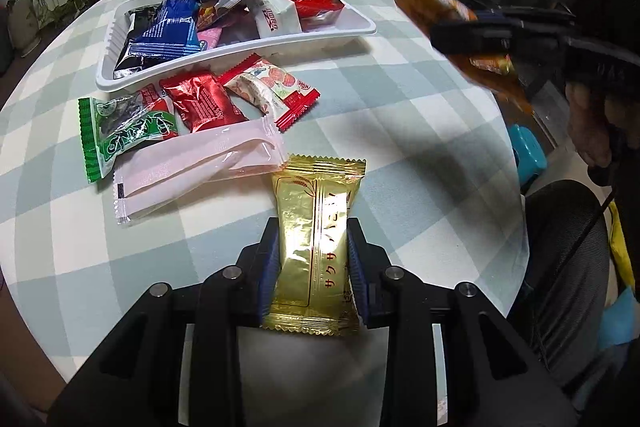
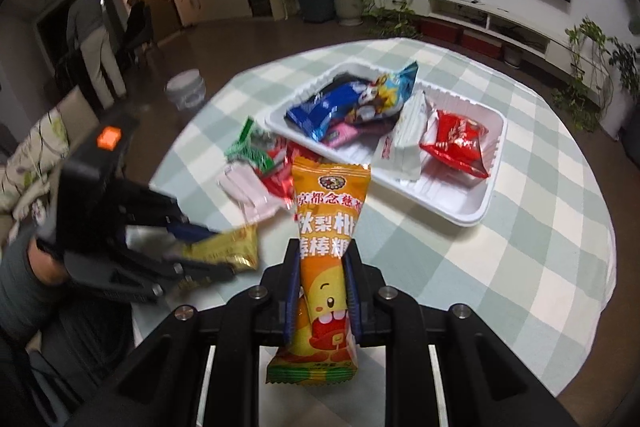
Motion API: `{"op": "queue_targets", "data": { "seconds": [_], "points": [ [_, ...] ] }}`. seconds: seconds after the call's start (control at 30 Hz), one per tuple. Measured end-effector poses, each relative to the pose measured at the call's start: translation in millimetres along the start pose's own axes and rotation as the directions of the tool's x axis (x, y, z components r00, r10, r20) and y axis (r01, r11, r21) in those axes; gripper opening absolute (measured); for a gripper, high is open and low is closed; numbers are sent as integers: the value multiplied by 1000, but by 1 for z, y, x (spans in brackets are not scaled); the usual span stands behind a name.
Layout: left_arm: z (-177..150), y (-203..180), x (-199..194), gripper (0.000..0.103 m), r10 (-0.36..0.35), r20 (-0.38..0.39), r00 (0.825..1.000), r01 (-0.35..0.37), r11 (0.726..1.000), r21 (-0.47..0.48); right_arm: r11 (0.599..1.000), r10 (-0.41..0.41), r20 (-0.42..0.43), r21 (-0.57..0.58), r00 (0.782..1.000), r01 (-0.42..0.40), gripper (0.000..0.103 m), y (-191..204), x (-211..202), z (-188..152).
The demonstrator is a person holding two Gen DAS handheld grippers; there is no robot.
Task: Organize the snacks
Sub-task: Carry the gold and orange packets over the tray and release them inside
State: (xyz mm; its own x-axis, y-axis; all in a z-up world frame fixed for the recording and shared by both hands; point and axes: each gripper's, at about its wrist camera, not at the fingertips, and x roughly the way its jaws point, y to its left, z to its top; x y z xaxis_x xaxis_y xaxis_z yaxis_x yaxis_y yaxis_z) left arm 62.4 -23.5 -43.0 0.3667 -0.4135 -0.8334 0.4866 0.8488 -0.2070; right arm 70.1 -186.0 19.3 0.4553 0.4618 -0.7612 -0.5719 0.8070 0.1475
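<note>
Nearby, loose packets [image 1: 200,123] crowd tray [image 1: 360,27] — unblocked.

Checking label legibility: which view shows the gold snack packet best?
Left wrist view: the gold snack packet fills the centre, sharp, clamped between the fingers. Right wrist view shows it blurred, side-on, partly hidden.

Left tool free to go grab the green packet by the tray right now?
Probably not: the left tool is shut on the gold packet. The green packet lies uncovered, so the path looks free once that is dropped.
</note>
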Motion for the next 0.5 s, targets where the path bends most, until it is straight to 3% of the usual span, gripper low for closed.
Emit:
{"op": "queue_targets", "data": {
  "seconds": [0.23,0.5],
  "points": [
    [0,-2,5,29,9,-11,1000,-9,1000,8,988,36,151,144,988,-58,22,-2,8,38],
    [1,-1,6,29,4,-1,1000,-4,1000,4,959,65,302,245,951,-143,22,4,31,99]
  ]
}}
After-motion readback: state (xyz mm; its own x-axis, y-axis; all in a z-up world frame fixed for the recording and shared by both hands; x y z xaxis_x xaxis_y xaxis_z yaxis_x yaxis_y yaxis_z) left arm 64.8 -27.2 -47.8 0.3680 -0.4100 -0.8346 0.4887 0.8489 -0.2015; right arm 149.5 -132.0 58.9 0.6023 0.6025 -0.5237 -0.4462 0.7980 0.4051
